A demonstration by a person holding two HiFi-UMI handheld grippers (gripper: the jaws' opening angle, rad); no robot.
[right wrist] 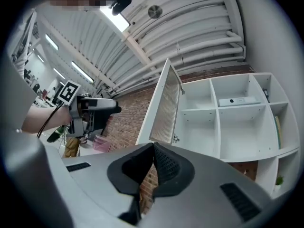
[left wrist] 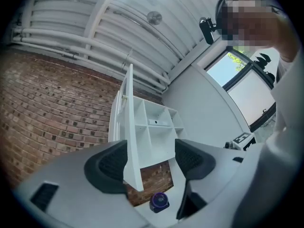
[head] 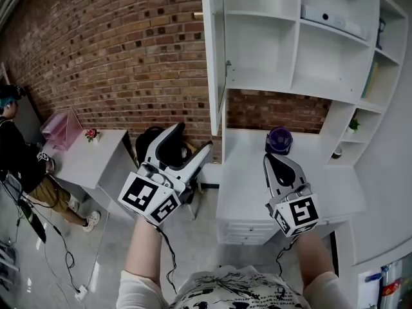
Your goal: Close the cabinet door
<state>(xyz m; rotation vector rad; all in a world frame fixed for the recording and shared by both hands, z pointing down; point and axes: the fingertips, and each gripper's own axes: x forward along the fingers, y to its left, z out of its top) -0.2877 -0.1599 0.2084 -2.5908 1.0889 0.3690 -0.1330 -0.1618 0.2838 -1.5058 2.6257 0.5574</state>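
Observation:
The white cabinet door point(head: 213, 56) stands wide open, edge-on to me, hinged to the white shelf unit point(head: 293, 40). My left gripper point(head: 192, 140) is open just under the door's bottom corner. In the left gripper view the door's edge point(left wrist: 132, 141) shows between the spread jaws of my left gripper point(left wrist: 149, 158), close to the left pad point(left wrist: 110, 165), with nothing clasped. My right gripper point(head: 271, 159) is shut and empty above the desk, right of the door. In the right gripper view the door point(right wrist: 166, 106) hangs ahead of that gripper point(right wrist: 153, 167), whose pads meet.
A purple round object point(head: 279, 140) sits on the white desk point(head: 257, 192) under the shelves. A black chair point(head: 151, 143) stands behind my left gripper. Further left are a grey table point(head: 90, 163) with a pink basket point(head: 61, 129), and a person point(head: 16, 150). A small plant point(head: 353, 125) sits on a lower right shelf.

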